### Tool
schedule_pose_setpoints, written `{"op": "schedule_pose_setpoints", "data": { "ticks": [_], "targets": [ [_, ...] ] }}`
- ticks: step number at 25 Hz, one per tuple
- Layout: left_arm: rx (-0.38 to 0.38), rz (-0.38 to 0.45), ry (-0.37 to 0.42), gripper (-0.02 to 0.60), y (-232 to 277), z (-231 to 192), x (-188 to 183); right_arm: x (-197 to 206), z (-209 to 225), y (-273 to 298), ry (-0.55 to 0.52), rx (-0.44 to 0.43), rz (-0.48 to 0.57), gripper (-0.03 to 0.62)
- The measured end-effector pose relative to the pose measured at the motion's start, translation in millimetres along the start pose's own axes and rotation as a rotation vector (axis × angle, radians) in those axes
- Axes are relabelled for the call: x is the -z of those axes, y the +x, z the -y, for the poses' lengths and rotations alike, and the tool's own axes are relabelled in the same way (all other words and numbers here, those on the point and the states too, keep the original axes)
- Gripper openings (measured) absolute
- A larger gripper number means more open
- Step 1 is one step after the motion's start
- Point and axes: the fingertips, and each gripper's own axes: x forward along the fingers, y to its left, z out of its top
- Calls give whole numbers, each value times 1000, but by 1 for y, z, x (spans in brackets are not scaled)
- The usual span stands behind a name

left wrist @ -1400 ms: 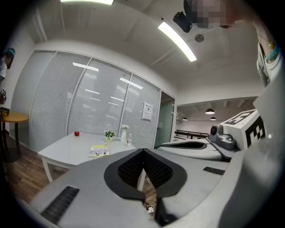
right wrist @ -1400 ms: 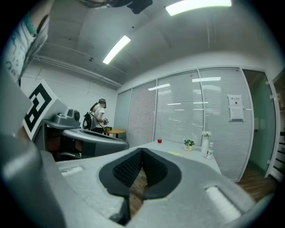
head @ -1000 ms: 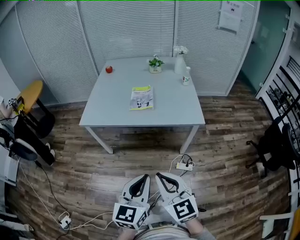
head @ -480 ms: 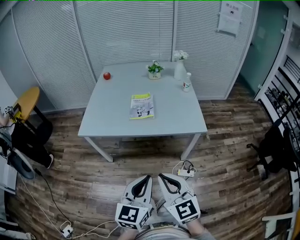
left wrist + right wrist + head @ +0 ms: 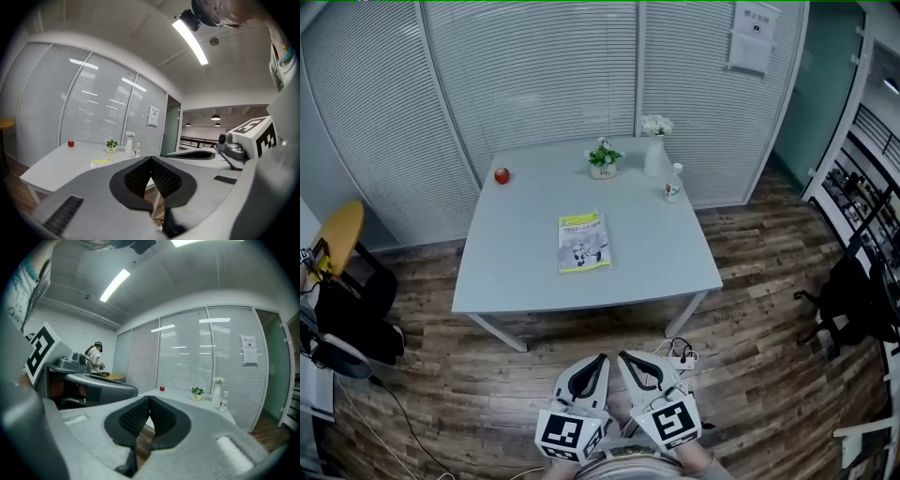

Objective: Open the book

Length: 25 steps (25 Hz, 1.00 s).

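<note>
A thin book (image 5: 583,242) with a yellow-green and white cover lies shut, flat on the middle of the pale grey table (image 5: 525,272). In the left gripper view the book (image 5: 101,162) shows small, far ahead on the tabletop. My left gripper (image 5: 601,359) and right gripper (image 5: 623,357) hang side by side over the wooden floor, well short of the table's near edge. Both are shut with nothing between the pads; the left gripper (image 5: 150,159) and the right gripper (image 5: 149,399) each show their tips meeting.
On the table's far side stand a red apple (image 5: 502,175), a small potted plant (image 5: 602,157), a white vase with flowers (image 5: 653,150) and a small bottle (image 5: 673,185). A power strip with cable (image 5: 680,355) lies on the floor near the table's right leg. A black chair (image 5: 853,300) stands at right.
The view has moved toward the table: the table and book sit lower and larger in the head view now. Both grippers stayed shut and side by side.
</note>
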Motion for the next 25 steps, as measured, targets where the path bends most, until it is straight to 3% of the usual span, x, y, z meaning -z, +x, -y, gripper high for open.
{"op": "schedule_pose_setpoints", "data": {
  "ticks": [12, 25],
  "targets": [
    [-8, -1, -41, -2, 26, -78, -10, -14, 5, 80, 9, -2, -24, 3],
    [12, -12, -13, -2, 35, -113, -14, -12, 8, 117, 30, 26, -32, 3]
  ]
}}
